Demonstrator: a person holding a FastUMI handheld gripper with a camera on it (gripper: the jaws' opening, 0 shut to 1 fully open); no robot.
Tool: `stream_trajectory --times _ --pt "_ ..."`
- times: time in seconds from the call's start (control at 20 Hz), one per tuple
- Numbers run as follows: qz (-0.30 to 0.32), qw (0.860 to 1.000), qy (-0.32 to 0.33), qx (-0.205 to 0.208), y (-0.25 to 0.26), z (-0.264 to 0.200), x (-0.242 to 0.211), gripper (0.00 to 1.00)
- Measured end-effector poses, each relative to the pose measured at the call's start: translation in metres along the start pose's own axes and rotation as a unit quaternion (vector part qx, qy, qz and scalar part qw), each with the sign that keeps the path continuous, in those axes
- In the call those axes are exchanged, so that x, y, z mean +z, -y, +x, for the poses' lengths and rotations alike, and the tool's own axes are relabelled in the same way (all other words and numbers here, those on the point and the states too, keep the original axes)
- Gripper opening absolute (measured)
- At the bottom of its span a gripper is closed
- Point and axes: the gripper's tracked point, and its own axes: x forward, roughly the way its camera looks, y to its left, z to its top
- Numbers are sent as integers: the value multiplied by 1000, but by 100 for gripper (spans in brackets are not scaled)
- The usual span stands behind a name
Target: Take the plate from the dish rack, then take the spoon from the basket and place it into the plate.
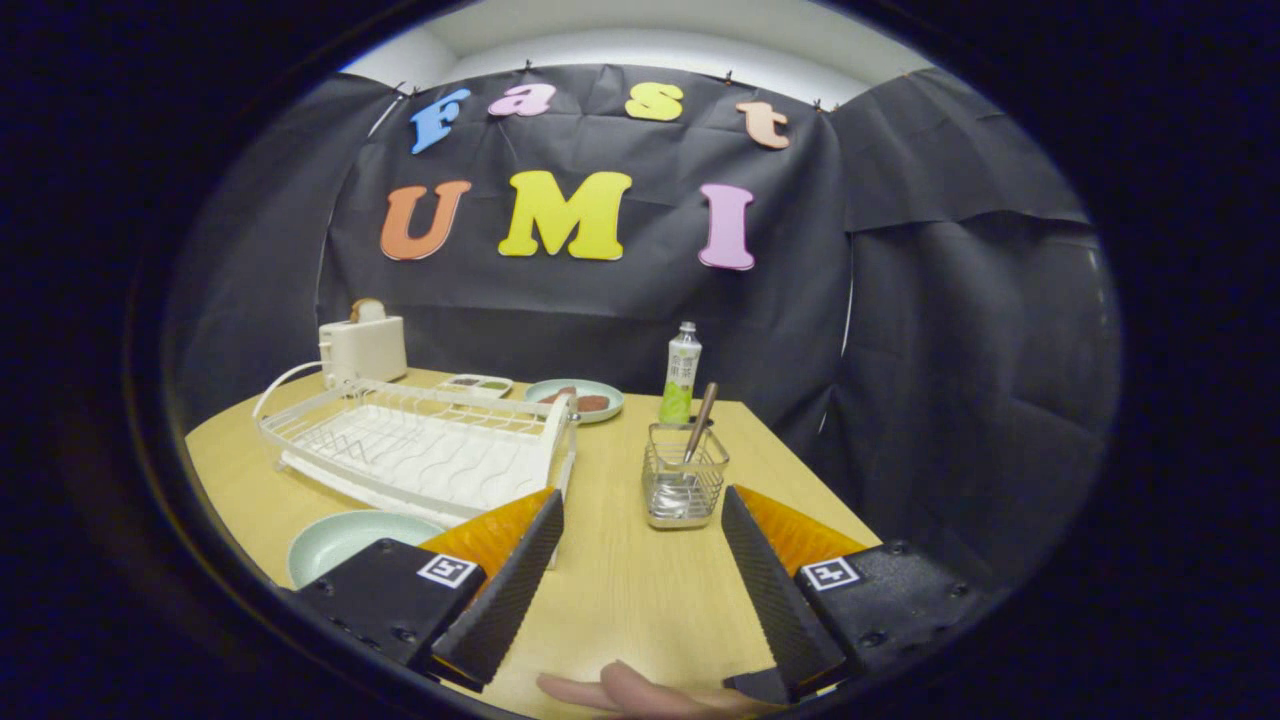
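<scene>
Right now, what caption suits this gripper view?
Open gripper faces wire basket holding spoon; empty plate lies before dish rack.

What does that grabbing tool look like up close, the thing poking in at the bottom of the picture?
It is a handheld two-finger gripper. Each of its jaws is a flat wedge tapering to a point, with a finely ribbed inner face. Behind each sits a chunky black block with visible screws and a small square black-and-white marker sticker. No cables are visible. The person's bare fingertips show just beneath it.

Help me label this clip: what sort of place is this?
Likely a staged kitchen booth: a wooden table against black cloth, with a dish rack, a toaster and a spoon in a wire basket. The tool is open.
</scene>
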Motion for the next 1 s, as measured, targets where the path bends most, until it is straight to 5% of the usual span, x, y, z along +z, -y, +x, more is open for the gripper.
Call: stream_trajectory --times 0.25,0.55,0.9,1.0 --pt "39 999 -8 1 33 49 8 100" --pt "42 998 -21 47 50 127 42 100" --pt "81 994 -50 48 57 198 69 84" --pt "87 994 -55 39 56 210 67 70"
